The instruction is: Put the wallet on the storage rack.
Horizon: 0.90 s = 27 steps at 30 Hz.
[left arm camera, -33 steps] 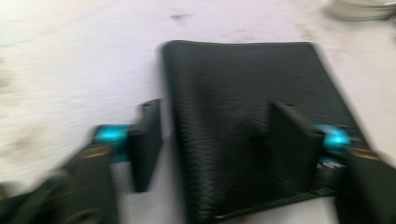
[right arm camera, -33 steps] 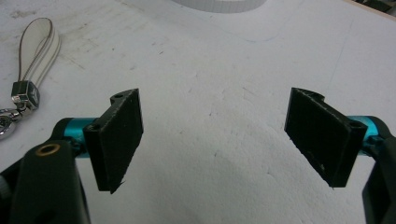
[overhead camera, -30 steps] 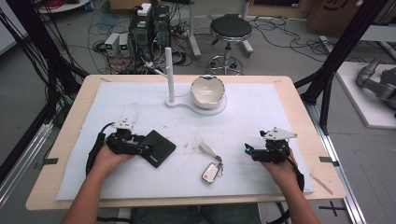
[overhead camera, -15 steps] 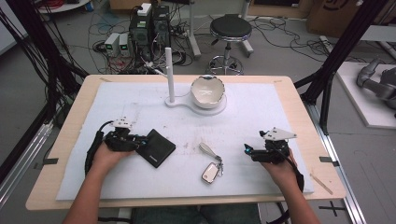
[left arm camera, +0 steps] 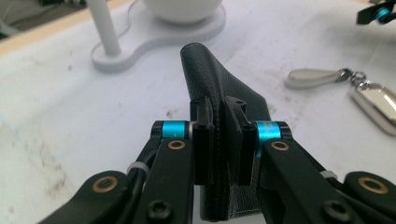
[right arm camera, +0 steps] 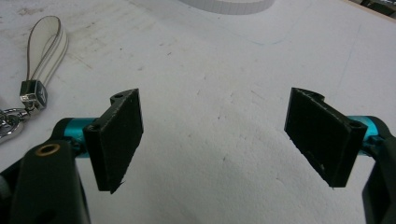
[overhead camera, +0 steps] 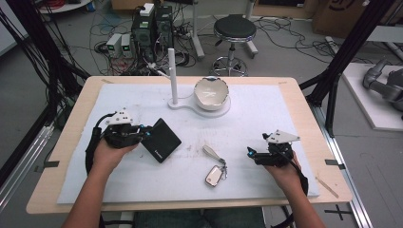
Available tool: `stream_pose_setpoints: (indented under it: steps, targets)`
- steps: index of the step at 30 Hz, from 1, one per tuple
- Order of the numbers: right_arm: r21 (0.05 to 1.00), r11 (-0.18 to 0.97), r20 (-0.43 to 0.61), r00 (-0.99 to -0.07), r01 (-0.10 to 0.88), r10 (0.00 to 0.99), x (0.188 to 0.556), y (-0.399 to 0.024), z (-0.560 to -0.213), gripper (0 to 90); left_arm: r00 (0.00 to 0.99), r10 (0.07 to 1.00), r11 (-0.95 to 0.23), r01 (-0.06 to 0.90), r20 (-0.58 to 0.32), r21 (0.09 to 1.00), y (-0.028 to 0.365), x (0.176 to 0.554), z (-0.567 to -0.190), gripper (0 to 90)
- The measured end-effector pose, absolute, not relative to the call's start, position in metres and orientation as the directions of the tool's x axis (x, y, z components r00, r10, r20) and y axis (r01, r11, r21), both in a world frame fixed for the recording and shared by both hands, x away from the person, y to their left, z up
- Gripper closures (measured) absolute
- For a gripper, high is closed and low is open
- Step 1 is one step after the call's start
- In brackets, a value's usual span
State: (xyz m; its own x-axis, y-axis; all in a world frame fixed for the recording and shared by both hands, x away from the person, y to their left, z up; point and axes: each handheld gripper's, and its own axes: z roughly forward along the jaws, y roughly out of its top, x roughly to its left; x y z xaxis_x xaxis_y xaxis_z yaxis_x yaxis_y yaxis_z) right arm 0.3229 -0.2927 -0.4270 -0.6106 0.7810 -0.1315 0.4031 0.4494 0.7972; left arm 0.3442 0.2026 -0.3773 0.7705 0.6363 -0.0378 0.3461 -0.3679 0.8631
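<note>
Looking down from the high view, my left gripper [overhead camera: 146,134] pinches the black wallet [overhead camera: 161,140] left of the key fob [overhead camera: 215,175]. In the right gripper view, my right gripper [right arm camera: 212,140] is spread wide over bare mat.

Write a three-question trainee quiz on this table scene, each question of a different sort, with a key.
1. True or false: the left gripper is shut on the black leather wallet.
2. What lies nearest the open right gripper?
A. the white ceramic bowl
B. the silver key fob with its pale strap
C. the white upright post
3. Fill in: the bowl and post share one flat white ____.

Key: 1 true; 2 B; 3 base.
</note>
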Motion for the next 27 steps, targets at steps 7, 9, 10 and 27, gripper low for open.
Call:
stream_pose_setpoints:
  steps: [7, 9, 10, 27]
  targets:
    - [0.801, 0.440, -0.122, -0.609, 0.406, 0.783, 0.325, -0.291, -0.427, 19.6, 0.810, 0.586, -0.419, 0.271, 0.030, 0.867, 0.177, 0.349, -0.346, 82.1]
    - [0.800, 0.439, -0.119, -0.611, 0.408, 0.783, 0.325, -0.291, -0.426, 19.6, 0.811, 0.583, -0.420, 0.248, 0.050, 0.873, 0.172, 0.352, -0.336, 82.0]
    - [0.801, 0.438, -0.118, -0.609, 0.409, 0.784, 0.325, -0.290, -0.426, 19.6, 0.812, 0.581, -0.423, 0.243, 0.056, 0.873, 0.169, 0.354, -0.333, 82.0]
    - [0.799, 0.446, -0.123, -0.618, 0.402, 0.776, 0.325, -0.287, -0.426, 19.6, 0.796, 0.590, -0.448, 0.184, 0.135, 0.875, 0.112, 0.407, -0.278, 82.0]
